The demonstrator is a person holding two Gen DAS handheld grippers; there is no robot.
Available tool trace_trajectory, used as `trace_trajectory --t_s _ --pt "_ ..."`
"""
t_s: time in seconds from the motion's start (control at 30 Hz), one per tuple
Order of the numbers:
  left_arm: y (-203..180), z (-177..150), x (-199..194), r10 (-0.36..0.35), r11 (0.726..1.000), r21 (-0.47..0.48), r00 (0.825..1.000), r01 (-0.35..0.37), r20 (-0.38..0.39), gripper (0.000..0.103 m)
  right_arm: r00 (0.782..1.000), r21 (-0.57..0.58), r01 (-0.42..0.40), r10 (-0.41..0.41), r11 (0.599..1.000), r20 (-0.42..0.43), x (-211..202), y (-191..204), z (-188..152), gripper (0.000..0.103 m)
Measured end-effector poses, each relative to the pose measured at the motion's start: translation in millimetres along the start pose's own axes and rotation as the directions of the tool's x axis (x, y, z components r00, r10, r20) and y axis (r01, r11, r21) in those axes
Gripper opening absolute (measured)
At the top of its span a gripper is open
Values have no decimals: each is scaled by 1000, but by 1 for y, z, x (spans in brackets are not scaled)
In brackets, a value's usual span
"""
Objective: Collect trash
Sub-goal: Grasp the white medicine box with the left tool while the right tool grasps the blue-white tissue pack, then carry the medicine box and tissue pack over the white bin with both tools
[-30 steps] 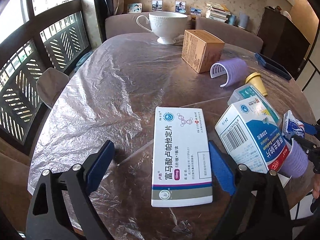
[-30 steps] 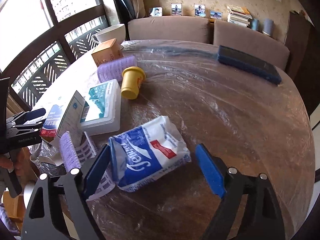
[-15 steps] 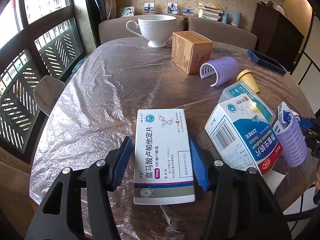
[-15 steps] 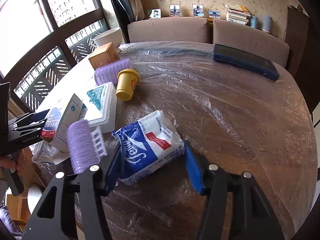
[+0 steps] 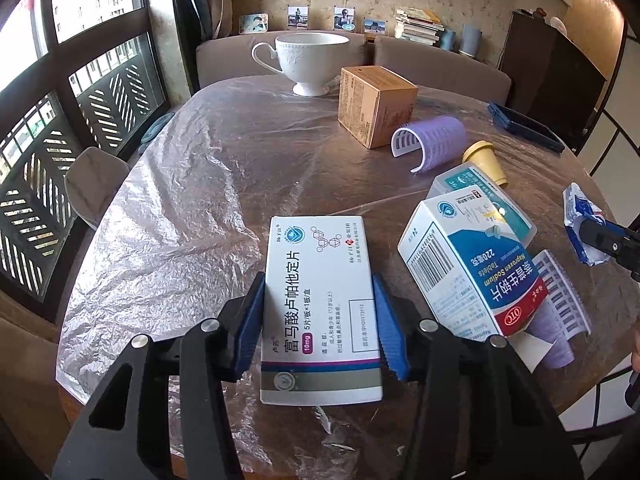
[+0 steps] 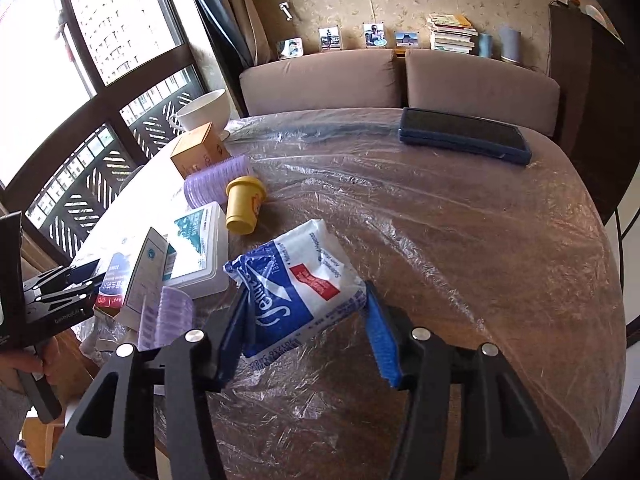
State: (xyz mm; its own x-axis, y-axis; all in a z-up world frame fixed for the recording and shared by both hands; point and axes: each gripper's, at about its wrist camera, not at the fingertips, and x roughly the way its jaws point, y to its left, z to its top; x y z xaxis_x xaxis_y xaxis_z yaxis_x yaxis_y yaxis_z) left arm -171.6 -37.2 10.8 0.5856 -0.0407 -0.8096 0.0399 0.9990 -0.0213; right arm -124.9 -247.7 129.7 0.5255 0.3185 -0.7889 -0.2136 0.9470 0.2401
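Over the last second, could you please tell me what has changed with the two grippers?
Both closed in. The left gripper, wide open before, is now shut on the flat pill box. The right gripper likewise closed on the blue-and-white packet. The cup, brown box, yellow cap and tablet carton stayed put.

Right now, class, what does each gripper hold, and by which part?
Left gripper: flat white medicine box, by its long side edges. Right gripper: blue-and-white plastic packet, across its near end.

Left tongs tight on flat white medicine box, above plastic-covered table.
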Motion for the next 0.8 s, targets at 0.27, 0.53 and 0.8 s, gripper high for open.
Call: trace_trajectory --t_s 0.27,0.53,0.8 --pt "3 1 -6 -13 999 -40 1000 13 -1 52 1000 31 24 -24 999 5 -8 -1 -4 53" --pt "4 -2 -10 -33 998 -61 999 31 -24 52 999 54 32 -33 998 11 -18 1 -9 53" --pt "4 -4 -27 -48 997 -54 999 48 -4 52 999 60 31 -33 998 21 -30 10 -12 53"
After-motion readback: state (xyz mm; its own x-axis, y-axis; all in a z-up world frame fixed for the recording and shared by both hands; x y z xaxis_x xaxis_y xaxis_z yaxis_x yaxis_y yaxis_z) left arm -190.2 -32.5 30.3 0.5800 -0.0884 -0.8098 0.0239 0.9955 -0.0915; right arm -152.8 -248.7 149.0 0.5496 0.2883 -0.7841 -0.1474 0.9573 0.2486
